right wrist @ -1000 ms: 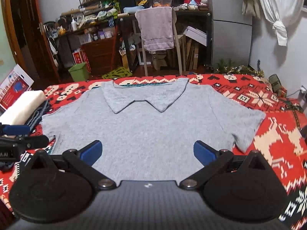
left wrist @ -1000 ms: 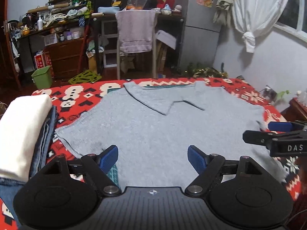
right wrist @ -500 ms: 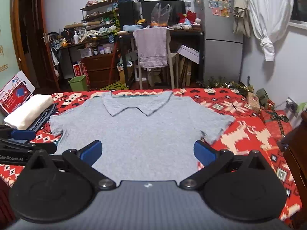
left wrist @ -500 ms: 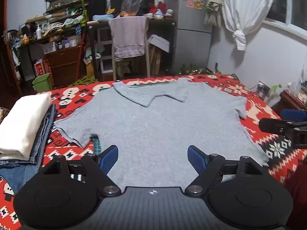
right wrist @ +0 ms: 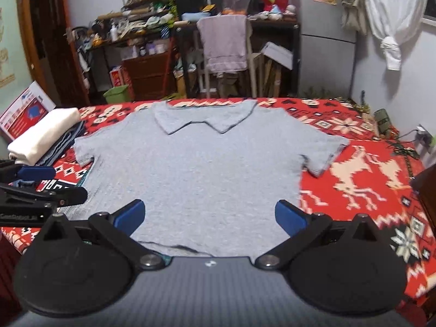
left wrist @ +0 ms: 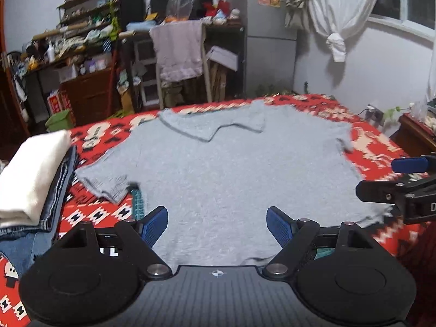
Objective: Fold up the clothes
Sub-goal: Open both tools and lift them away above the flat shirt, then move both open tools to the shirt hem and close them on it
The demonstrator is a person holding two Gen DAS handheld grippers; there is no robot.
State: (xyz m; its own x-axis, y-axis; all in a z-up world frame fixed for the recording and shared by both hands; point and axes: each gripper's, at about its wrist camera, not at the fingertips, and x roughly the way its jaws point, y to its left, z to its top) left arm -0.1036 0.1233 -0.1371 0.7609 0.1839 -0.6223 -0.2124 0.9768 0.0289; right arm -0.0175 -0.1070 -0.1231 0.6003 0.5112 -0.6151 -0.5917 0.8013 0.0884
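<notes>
A grey polo shirt [left wrist: 231, 169] [right wrist: 201, 163] lies spread flat on the red patterned blanket [left wrist: 381, 158] [right wrist: 365, 174], collar at the far side, hem nearest me. My left gripper [left wrist: 217, 222] is open above the hem's left half, nothing between its blue pads. Over the hem's right half my right gripper [right wrist: 209, 218] is open too, and empty. Each gripper shows at the edge of the other's view: the right one at the right border of the left wrist view, the left one at the left border of the right wrist view.
A folded stack with a white garment [left wrist: 32, 174] [right wrist: 43, 136] on jeans sits at the blanket's left edge. Beyond the bed stand a chair draped with a towel [right wrist: 223, 43], cluttered shelves, a green bin [right wrist: 117, 94] and a fridge. A wooden stand [left wrist: 417, 133] is at the right.
Both grippers have pulled back from the shirt and risen a little, so the whole shirt and more of the blanket show. Both have stayed open. The shirt has not moved.
</notes>
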